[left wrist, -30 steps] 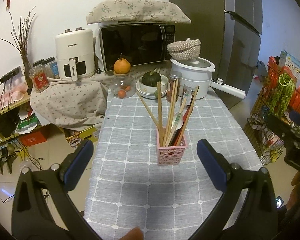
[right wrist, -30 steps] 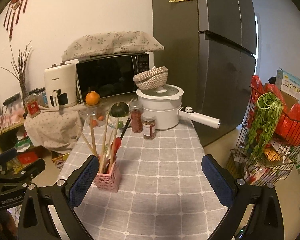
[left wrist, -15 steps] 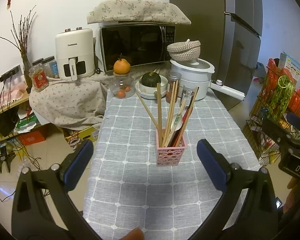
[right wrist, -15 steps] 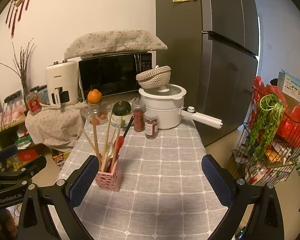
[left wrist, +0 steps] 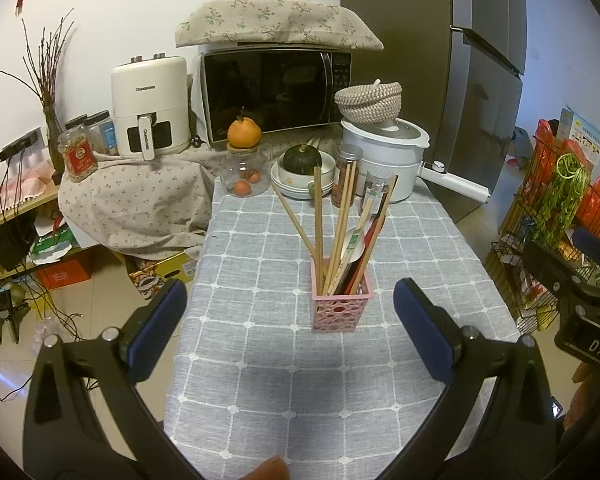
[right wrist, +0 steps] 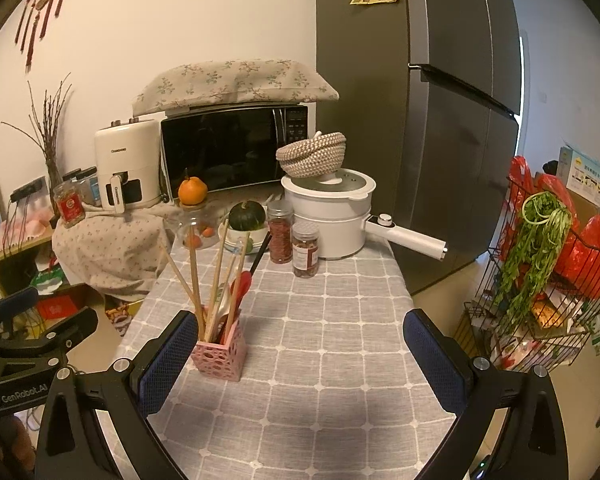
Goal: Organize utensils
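Gray-checked tabletop otherwise bare: utensils already gathered in pink holder; both grippers' jaws spread, nothing held.

White wall, dark fridge on the right, microwave under a floral cloth, air fryer beside it, beige tile floor, wire rack.

At the lower left of the right wrist view, the black body of the left gripper carries white lettering "GenRobot.AI". At the right edge of the left wrist view, the black right gripper shows the partial letters "DAS". The white rounded air fryer at upper left bears a small grey brand word reading roughly "CHANGHONG", repeated on its handle.
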